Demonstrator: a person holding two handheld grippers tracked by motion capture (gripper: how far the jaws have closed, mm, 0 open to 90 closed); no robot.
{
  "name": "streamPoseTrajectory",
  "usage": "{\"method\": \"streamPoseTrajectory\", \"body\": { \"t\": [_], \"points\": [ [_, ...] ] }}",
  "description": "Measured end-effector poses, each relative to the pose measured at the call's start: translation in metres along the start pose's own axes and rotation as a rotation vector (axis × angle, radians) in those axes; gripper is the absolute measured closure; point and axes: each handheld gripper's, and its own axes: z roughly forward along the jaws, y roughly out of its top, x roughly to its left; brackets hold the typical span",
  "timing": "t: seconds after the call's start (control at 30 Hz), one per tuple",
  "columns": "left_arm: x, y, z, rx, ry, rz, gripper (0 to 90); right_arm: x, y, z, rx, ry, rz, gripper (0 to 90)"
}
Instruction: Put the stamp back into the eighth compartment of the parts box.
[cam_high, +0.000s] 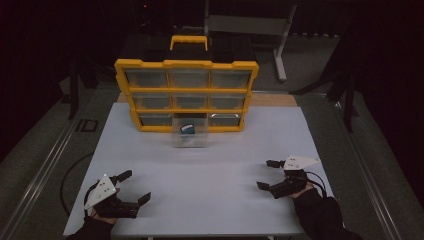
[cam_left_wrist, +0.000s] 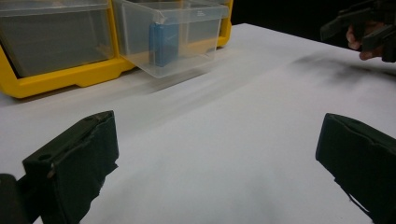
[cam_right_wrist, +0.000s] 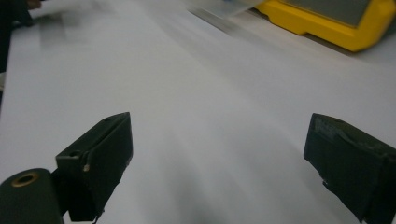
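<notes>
Both grippers rest wide open and empty on the white surface (cam_high: 200, 190), near its front edge.

The left gripper (cam_high: 134, 186) sits at the front left, the right gripper (cam_high: 267, 175) at the front right, well apart; at the back stands a yellow cabinet (cam_high: 187, 64) of clear drawers; its bottom middle drawer (cam_high: 189, 136) is pulled out onto the surface; a blue block (cam_high: 188, 129) lies inside it, upright against the drawer's side in the left gripper view.
</notes>
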Motion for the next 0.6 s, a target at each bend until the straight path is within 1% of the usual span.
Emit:
{"method": "streamPoseTrajectory", "body": {
  "t": [0.03,0.07,0.1,0.13,0.2,0.23,0.27,0.33,0.37,0.4,0.43,0.6],
  "points": [
    [0.0,0.0,0.0,0.0,0.0,0.0,0.4,0.0,0.0,0.0,0.0,0.0,0.0,8.4],
    [0.0,0.0,0.0,0.0,0.0,0.0,0.4,0.0,-0.005,-0.003,0.0,-0.018,0.01,8.5],
    [0.0,0.0,0.0,0.0,0.0,0.0,0.4,0.0,-0.005,-0.003,0.0,-0.018,0.01,8.5],
    [0.0,0.0,0.0,0.0,0.0,-0.001,0.4,-0.001,-0.009,-0.007,-0.002,-0.028,0.024,8.5],
    [0.001,0.0,0.0,-0.002,0.0,-0.002,0.4,-0.001,-0.011,-0.008,-0.001,-0.033,0.025,8.5],
    [0.001,0.0,0.0,-0.003,-0.001,-0.002,0.4,0.0,-0.014,-0.012,-0.005,-0.05,0.027,8.5],
    [0.001,0.0,0.0,-0.002,-0.001,-0.001,0.4,0.0,-0.015,-0.014,-0.006,-0.057,0.026,8.5],
    [0.001,0.0,0.001,-0.002,-0.002,-0.002,0.4,0.0,-0.017,-0.017,-0.022,-0.09,0.029,8.5],
    [0.001,0.0,0.001,-0.002,-0.002,-0.002,0.4,0.0,-0.017,-0.017,-0.022,-0.09,0.029,8.5],
    [0.001,0.0,0.001,0.0,-0.006,0.0,0.4,-0.001,-0.017,-0.019,-0.027,-0.109,0.031,8.5],
    [0.001,0.0,0.001,0.0,-0.006,0.0,0.4,-0.003,-0.019,-0.019,-0.045,-0.123,0.041,8.5],
    [0.001,0.0,0.001,-0.001,-0.007,-0.001,0.4,-0.003,-0.019,-0.013,-0.033,-0.12,0.03,8.5]
  ]
}}
